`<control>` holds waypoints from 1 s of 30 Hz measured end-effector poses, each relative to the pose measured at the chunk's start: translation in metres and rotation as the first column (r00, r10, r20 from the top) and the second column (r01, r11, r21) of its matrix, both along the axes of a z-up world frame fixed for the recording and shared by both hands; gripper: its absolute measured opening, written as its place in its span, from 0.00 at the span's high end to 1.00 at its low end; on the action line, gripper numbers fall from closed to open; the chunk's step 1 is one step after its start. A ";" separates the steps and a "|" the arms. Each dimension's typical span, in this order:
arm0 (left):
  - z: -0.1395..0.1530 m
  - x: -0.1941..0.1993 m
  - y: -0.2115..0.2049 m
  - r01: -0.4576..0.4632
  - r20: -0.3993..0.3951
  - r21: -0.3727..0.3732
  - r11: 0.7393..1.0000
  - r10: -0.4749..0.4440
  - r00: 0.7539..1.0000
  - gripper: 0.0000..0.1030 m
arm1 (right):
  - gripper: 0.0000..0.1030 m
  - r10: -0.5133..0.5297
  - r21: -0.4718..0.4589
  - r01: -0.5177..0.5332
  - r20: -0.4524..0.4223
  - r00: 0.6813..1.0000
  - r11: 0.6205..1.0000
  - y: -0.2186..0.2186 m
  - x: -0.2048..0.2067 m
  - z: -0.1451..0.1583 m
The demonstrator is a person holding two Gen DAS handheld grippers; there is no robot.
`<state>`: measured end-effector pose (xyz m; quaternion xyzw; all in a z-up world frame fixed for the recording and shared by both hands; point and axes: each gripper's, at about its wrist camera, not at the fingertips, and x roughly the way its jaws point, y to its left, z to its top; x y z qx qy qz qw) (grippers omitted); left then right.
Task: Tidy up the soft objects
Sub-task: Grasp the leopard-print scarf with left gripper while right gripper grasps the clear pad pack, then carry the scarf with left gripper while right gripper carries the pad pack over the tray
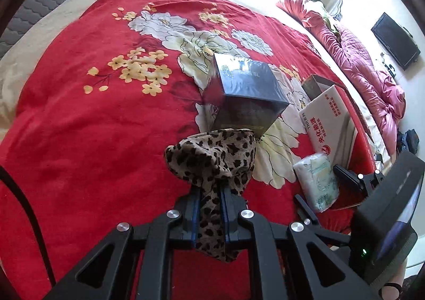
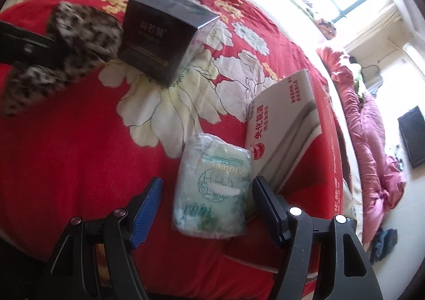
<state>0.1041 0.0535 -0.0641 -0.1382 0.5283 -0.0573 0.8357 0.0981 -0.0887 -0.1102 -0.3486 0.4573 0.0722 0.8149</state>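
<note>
**While cloth hangs pinched on the left, packet waits between spread fingers on the right**

While clamped tight on a leopard-print fabric piece [image 1: 212, 156], thin and floppy, left gripper [image 1: 209, 193] carries it clear of the red floral bedspread [image 1: 79, 114]; cloth bunches above the blue-edged pads and droops below them. Blurred in the right wrist view, same cloth [image 2: 82, 34] at the far left, beside a glossy black cube-shaped box [image 2: 164, 34].

Right gripper [image 2: 207, 207] spread wide, tilted down over a soft tissue packet in clear crinkled plastic with green print [image 2: 212, 188]. Packet lying flat on the bedspread between the two fingers, apparently untouched by either pad; right-hand finger close to its edge. Just behind it, leaning, a white flat carton with red lettering [image 2: 284, 124].

Step in hand, by judgement: one soft item picked up, second about to be taken. Next move probably calls for lowering a little further so both pads straddle the packet's sides, then closing gently; slippery wrap and squashy contents likely to deform or slide, so a grip low on the body seems safer than on the loose wrap. Hard boxes likely no part of the sorting. Destination for the soft items not evident.
</note>
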 end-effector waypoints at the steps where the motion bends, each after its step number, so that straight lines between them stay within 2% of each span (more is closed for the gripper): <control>1: 0.001 -0.002 0.001 0.000 0.005 0.000 1.000 0.000 1.000 0.87 | 0.32 -0.003 -0.010 0.003 0.009 1.000 1.000 0.001 0.004 -0.002; 4: 0.007 -0.004 -0.002 0.004 0.021 0.010 1.000 -0.004 1.000 0.87 | 0.55 0.009 -0.078 -0.007 0.030 1.000 0.997 0.006 0.011 -0.012; 7: 0.013 -0.006 -0.008 0.011 0.036 0.026 1.000 -0.012 0.999 0.87 | 0.63 0.016 -0.054 -0.014 0.029 0.999 0.998 0.004 0.016 -0.014; 9: 0.017 -0.008 -0.009 0.012 0.041 0.032 0.999 -0.014 0.999 0.87 | 0.65 0.001 0.030 -0.002 0.023 1.000 1.000 -0.005 0.019 -0.004; 11: 0.022 -0.011 -0.012 0.016 0.048 0.041 0.999 -0.018 0.999 0.87 | 0.66 -0.010 0.152 0.008 0.010 1.000 0.988 -0.016 0.019 0.014; 13: 0.028 -0.013 -0.014 0.019 0.059 0.045 0.999 -0.021 0.998 0.87 | 0.66 -0.037 0.292 0.038 -0.008 0.999 0.956 -0.029 0.019 0.034; 14: 0.032 -0.014 -0.015 0.019 0.064 0.047 0.999 -0.023 0.998 0.87 | 0.66 -0.050 0.403 0.059 -0.033 0.998 0.913 -0.040 0.019 0.048; 17: 0.047 -0.018 -0.020 0.020 0.090 0.058 0.998 -0.025 0.996 0.87 | 0.66 -0.063 0.588 0.095 -0.075 0.995 0.804 -0.062 0.019 0.077; 26: 0.085 -0.030 -0.035 0.022 0.160 0.087 0.996 -0.036 0.986 0.87 | 0.66 -0.089 0.710 0.083 -0.028 0.996 0.700 -0.076 0.000 0.134; 30: 0.097 -0.035 -0.041 0.025 0.178 0.098 0.995 -0.043 0.983 0.87 | 0.65 -0.096 0.734 0.074 -0.012 0.995 0.676 -0.084 -0.005 0.150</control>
